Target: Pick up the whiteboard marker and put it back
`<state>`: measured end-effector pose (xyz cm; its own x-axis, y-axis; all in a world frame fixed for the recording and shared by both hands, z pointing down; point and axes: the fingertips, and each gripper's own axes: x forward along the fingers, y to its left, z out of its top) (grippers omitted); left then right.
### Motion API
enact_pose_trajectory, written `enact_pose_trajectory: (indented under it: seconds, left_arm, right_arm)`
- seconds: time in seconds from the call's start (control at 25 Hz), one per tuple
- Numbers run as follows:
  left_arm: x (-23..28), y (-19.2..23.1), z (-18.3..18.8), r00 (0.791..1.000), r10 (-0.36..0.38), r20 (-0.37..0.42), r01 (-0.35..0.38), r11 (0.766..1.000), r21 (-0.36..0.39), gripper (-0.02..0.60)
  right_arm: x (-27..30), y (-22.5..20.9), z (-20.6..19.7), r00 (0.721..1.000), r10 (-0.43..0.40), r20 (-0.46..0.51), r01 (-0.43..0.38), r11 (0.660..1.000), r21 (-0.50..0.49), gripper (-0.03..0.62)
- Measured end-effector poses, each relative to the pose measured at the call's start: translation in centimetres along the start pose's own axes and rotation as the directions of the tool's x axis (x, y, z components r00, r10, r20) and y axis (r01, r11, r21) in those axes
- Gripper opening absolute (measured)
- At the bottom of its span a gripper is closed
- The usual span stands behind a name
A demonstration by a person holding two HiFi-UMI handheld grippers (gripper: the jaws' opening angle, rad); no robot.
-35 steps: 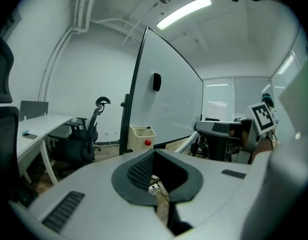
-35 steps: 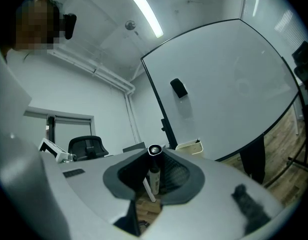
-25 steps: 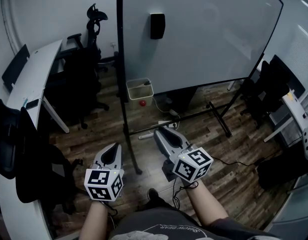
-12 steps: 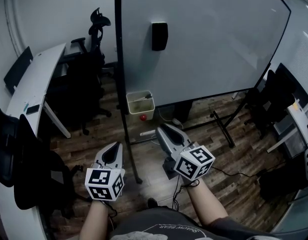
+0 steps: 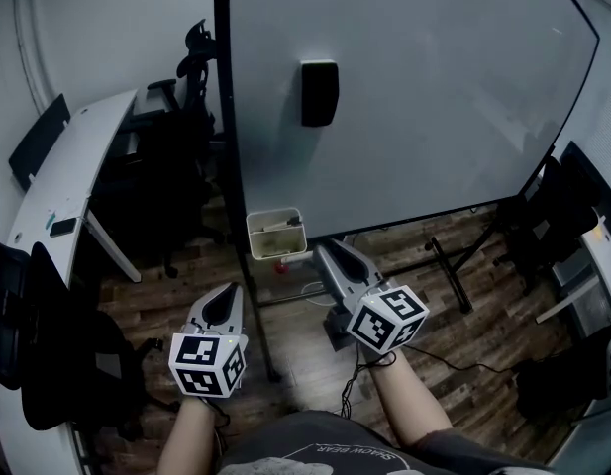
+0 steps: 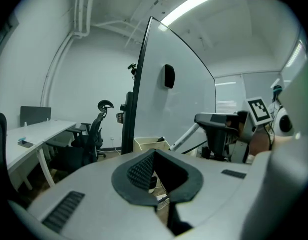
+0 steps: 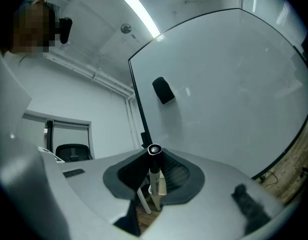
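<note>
My right gripper [image 5: 335, 257] is shut on a whiteboard marker [image 7: 154, 176], which stands upright between the pads with its dark end [image 7: 154, 150] at the jaw tips. In the left gripper view the marker [image 6: 185, 136] sticks out of the right gripper [image 6: 213, 120] as a white rod slanting down toward a cream tray [image 6: 150, 143]. That tray [image 5: 276, 234] hangs on the post of the whiteboard [image 5: 434, 97], just ahead of both grippers. A black eraser [image 5: 319, 93] clings to the board. My left gripper [image 5: 222, 303] is shut with nothing in it, level with the right one.
A white desk [image 5: 75, 171] curves along the left, with black office chairs [image 5: 191, 62] behind it and another [image 5: 48, 344] close at my left. The whiteboard's stand legs [image 5: 446, 270] and cables cross the wooden floor. More chairs and a desk [image 5: 592, 255] stand at the right.
Both grippers have moved forward toward the whiteboard, which now looks bigger and nearer. The cream tray has come close to the right gripper's tips. The marker stays gripped.
</note>
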<state>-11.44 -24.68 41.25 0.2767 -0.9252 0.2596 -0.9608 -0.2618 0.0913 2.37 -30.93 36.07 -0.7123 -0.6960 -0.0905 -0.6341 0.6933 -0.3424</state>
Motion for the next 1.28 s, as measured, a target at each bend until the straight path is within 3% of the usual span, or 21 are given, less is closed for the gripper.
enact_pose_trajectory:
  seconds: [0.44, 1.28]
  left_arm:
    - [5.1, -0.1, -0.7, 0.999, 0.008, -0.045, -0.009, 1.0, -0.004, 0.014]
    - [5.4, 1.8, -2.7, 0.994, 0.055, -0.098, -0.059, 0.998, -0.033, 0.014]
  right_arm:
    - [3.0, -6.0, -1.9, 0.998, -0.032, -0.047, 0.033, 0.999, 0.037, 0.081]
    - [6.8, -6.5, -7.5, 0.983, 0.002, -0.186, 0.004, 0.999, 0.033, 0.081]
